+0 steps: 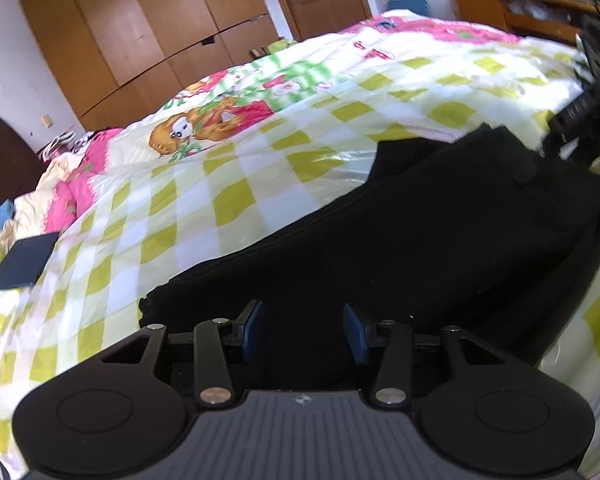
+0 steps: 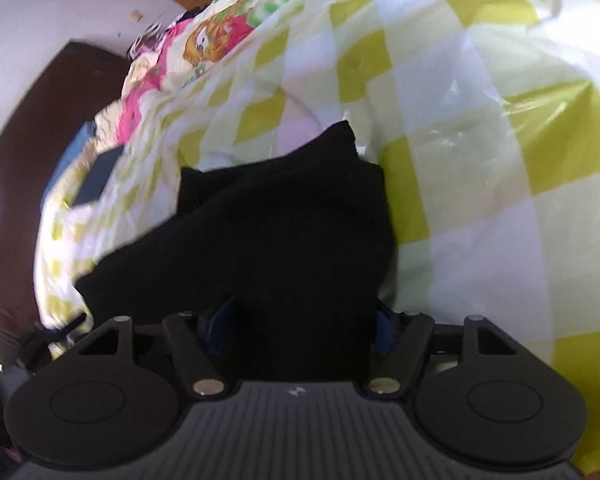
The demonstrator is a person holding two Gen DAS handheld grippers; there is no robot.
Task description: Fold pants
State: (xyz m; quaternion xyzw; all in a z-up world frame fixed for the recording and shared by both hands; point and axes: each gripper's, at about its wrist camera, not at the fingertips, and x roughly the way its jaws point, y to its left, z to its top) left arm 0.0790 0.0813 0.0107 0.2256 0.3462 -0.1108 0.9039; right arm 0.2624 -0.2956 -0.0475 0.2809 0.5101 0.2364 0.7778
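Lying across the green-and-white checked bedspread (image 1: 236,184), the black pants (image 1: 400,248) stretched in a long dark band from just ahead of the left gripper (image 1: 304,330) toward the right gripper (image 1: 580,120), which showed near the far end of the cloth in the left wrist view. The left gripper's blue-padded fingers (image 1: 254,330) stood apart, with the dark fabric beneath them and nothing pinched. In the right wrist view the pants (image 2: 268,232) lay in rumpled layers on the bedspread (image 2: 500,168), one corner peaking up. The right gripper (image 2: 300,330) had its fingers (image 2: 384,330) spread wide with black cloth filling the gap between them; whether the pads touched it could not be told. A dark flat box (image 1: 22,262) rested on the bedspread, well apart from the pants.
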